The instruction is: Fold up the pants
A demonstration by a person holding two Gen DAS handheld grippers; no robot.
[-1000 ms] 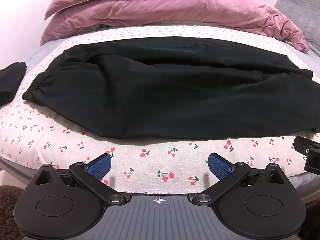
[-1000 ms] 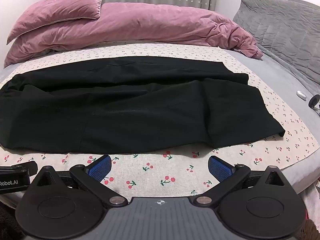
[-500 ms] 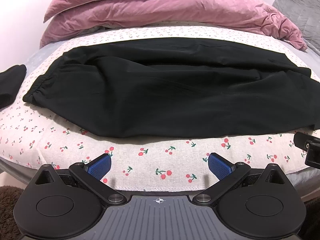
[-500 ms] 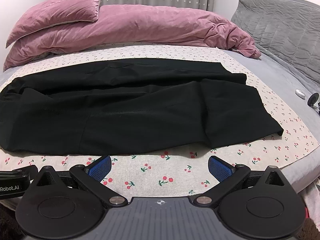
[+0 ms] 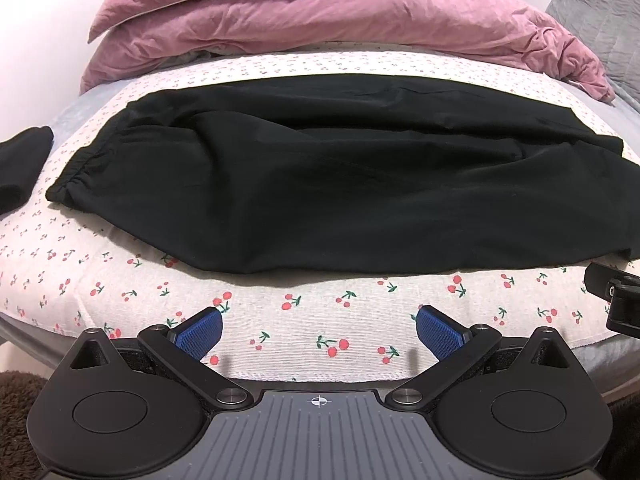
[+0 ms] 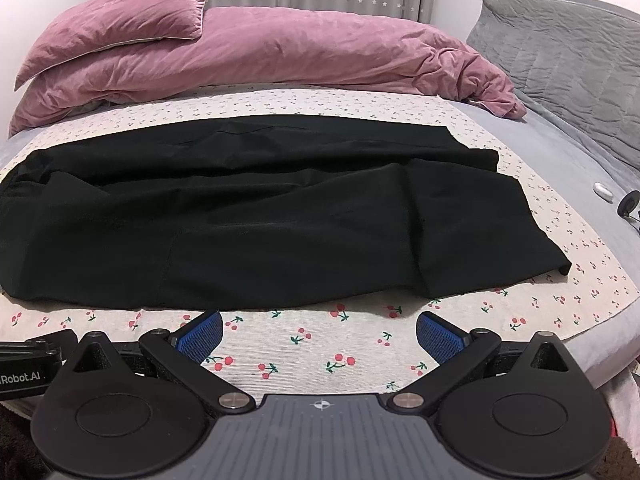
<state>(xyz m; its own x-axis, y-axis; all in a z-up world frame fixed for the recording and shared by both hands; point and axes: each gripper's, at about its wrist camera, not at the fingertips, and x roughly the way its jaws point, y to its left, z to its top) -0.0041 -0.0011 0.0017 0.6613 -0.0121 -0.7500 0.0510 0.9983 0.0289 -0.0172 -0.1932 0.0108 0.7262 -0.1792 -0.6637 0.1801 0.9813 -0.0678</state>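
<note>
Black pants [image 5: 328,184] lie flat across the cherry-print cloth [image 5: 320,316] on the bed, one leg folded over the other. The elastic waistband [image 5: 76,172] points left. The leg hems [image 6: 532,236] end at the right. My left gripper [image 5: 319,330] hovers open over the cloth's near edge, short of the pants, with nothing between its blue pads [image 5: 198,330]. My right gripper [image 6: 319,334] is likewise open and empty, near the front edge below the lower legs. Part of the right gripper shows at the left wrist view's right border.
A pink duvet [image 6: 280,52] and pink pillow [image 6: 120,28] lie along the far side of the bed. A grey quilt [image 6: 560,48] sits at the back right. Another black garment [image 5: 20,164] lies at the left edge. Small objects [image 6: 604,190] rest on the grey sheet at right.
Both views have shifted slightly, with the pants appearing a little farther up the frame. Both grippers stay open and the pants have not moved.
</note>
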